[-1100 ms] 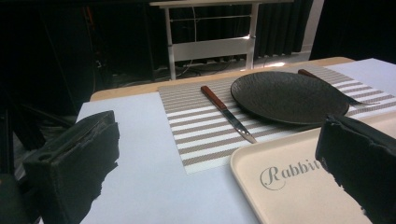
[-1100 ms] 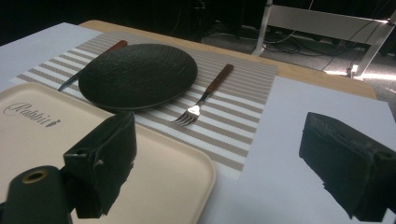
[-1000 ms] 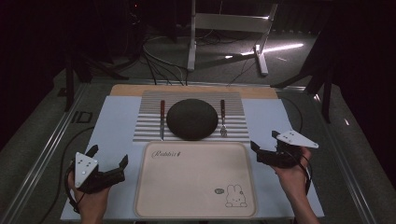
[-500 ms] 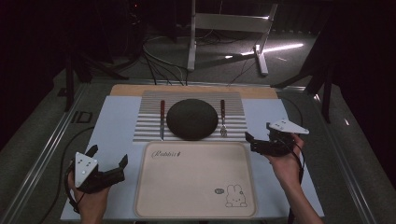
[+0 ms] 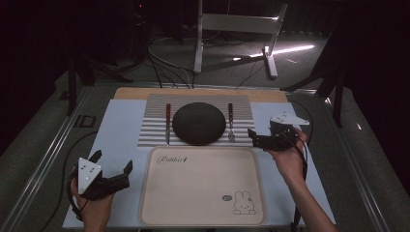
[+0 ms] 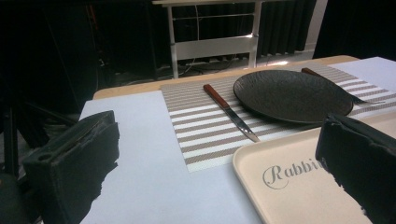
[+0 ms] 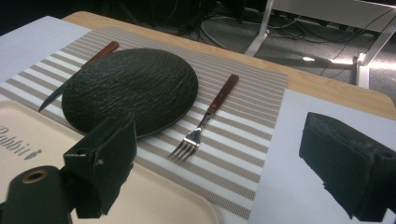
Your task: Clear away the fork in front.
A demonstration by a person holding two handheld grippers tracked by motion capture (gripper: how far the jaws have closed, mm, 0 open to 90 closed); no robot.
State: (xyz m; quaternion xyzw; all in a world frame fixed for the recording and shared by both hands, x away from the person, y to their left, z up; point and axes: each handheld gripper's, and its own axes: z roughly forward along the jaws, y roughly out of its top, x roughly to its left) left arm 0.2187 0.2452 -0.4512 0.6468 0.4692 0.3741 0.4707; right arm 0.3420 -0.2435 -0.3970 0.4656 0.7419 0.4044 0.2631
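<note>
Forward I've brought my right gripper [image 5: 255, 137], jaws spread, beside the fork [image 5: 230, 123], tines pointing toward me; left gripper [image 5: 112, 169] spread.

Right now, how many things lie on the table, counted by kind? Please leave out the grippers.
Plate: 1
Knife: 1
Fork: 1
Striped placemat: 1
Beige tray: 1
Total: 5
</note>
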